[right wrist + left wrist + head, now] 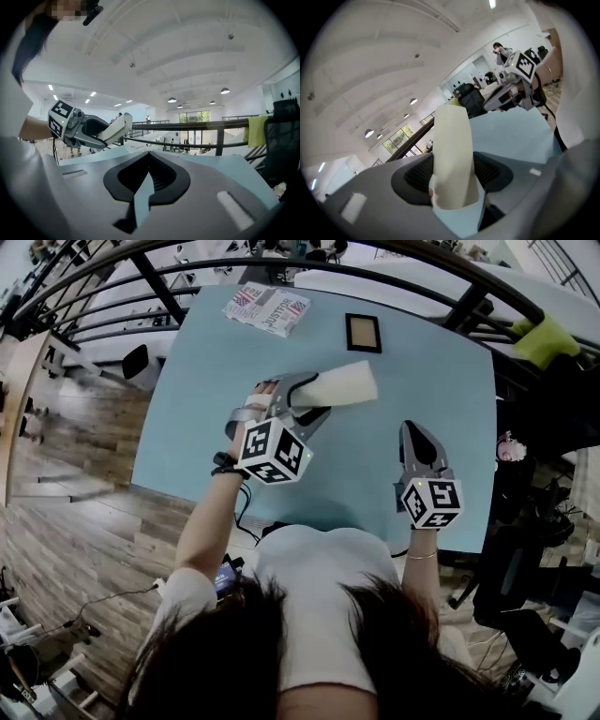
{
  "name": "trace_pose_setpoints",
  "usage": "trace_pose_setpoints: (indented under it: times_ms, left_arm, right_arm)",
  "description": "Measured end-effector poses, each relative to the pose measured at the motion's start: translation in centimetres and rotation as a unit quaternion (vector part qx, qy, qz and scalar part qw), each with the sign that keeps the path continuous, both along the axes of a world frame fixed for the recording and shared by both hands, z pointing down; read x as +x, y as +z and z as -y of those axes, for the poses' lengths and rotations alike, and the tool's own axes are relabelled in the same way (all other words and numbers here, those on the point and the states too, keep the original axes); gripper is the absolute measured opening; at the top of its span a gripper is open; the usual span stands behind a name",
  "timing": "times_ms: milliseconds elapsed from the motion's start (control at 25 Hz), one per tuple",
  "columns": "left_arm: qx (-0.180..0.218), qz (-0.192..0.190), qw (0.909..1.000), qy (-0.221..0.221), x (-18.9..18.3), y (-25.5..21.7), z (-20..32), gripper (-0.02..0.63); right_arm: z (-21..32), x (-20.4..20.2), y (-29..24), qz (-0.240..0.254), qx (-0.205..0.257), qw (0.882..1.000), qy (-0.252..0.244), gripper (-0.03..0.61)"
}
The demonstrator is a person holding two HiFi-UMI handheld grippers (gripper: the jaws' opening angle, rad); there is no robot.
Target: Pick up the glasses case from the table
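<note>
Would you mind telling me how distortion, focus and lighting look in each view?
Head view: fisheye bows the railing; light on the table is even. Left gripper view: the glasses case near the lens looks soft; corners are black. Right gripper view: bright ceiling lamps.

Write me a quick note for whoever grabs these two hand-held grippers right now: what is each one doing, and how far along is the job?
Left gripper: shut on one end of the cream glasses case; the rest sticks out ahead of the jaws.
Right gripper: shut, empty, over the blue table.
Case: in the air, clear of the table, as the right gripper view shows.
Done: the pick-up.
Left: only to keep hold of it.
A booklet and a small dark frame lie at the table's far side.
</note>
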State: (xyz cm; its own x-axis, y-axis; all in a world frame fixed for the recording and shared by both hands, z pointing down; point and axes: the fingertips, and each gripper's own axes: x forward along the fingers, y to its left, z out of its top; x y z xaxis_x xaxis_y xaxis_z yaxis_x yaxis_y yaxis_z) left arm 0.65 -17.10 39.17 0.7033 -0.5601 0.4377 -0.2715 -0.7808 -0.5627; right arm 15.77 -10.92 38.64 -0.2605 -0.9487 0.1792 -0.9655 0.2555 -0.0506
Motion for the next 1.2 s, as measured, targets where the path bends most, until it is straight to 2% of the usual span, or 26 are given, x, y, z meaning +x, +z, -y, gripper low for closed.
trace_pose_setpoints:
  times_ms: [240, 440, 640, 880, 1200]
  left_arm:
    - [-0.028, -0.111, 0.9924, -0.046, -0.6, -1.9, -0.3, 0.322]
    - [-0.052, -0.195, 0.9769, -0.070, -1.2, -2.9, -0.5, 0.322]
    - [-0.094, -0.282, 0.9514, -0.080, -1.7, -3.6, -0.8, 0.322]
    - [-0.151, -0.360, 0.9160, -0.094, -2.2, -2.8, -1.1, 0.322]
    - [-0.198, -0.414, 0.8847, -0.084, -2.0, -2.3, -1.7, 0.322]
  right_arm:
    - [0.9, -0.7, -1.0, 0.004, 0.014, 1.000, -0.010, 0.003]
    - [1.3, -1.2, -1.5, 0.002, 0.018, 1.000, -0.017, 0.002]
    - [1.1, -1.2, -2.3, 0.000, 0.026, 1.000, -0.015, 0.003]
    - [0.7, -0.2, -2.7, 0.005, 0.027, 1.000, -0.001, 0.003]
    - [0.3, 0.8, -2.2, 0.013, 0.018, 1.000, 0.015, 0.003]
